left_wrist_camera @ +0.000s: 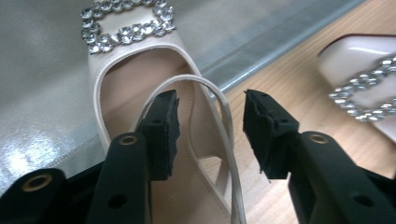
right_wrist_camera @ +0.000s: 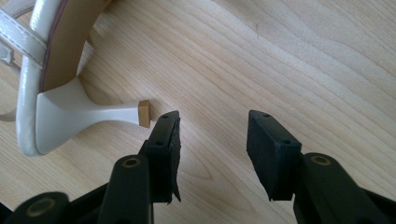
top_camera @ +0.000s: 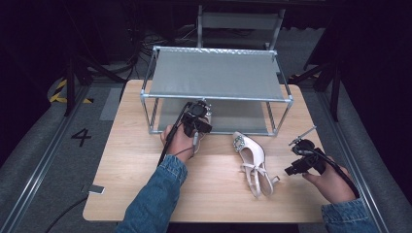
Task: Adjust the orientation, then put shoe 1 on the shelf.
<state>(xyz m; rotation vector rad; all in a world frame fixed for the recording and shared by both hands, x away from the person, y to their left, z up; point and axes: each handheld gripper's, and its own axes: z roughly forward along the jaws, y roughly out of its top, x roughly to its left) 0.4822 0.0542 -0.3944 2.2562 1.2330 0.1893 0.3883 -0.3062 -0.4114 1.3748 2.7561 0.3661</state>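
Observation:
A cream slingback shoe (left_wrist_camera: 140, 88) with a rhinestone buckle (left_wrist_camera: 126, 23) rests with its toe on the lower grey shelf (left_wrist_camera: 42, 93) of a metal rack (top_camera: 216, 98). My left gripper (left_wrist_camera: 210, 98) is open, and the shoe's thin heel strap (left_wrist_camera: 219, 98) loops between the jaws. In the high view the left gripper (top_camera: 203, 109) sits at the rack's front edge. The matching shoe (top_camera: 252, 162) lies on its side on the wooden table (top_camera: 218, 194). My right gripper (right_wrist_camera: 212, 121) is open just right of that shoe's heel tip (right_wrist_camera: 144, 113), holding nothing, and shows as the right gripper (top_camera: 293, 162) in the high view.
The rack's top shelf (top_camera: 214, 73) overhangs the lower one. Its front bar (left_wrist_camera: 280, 42) runs along the table. A small grey object (top_camera: 96, 189) lies at the table's near left corner. A chair (top_camera: 238, 22) stands behind the rack.

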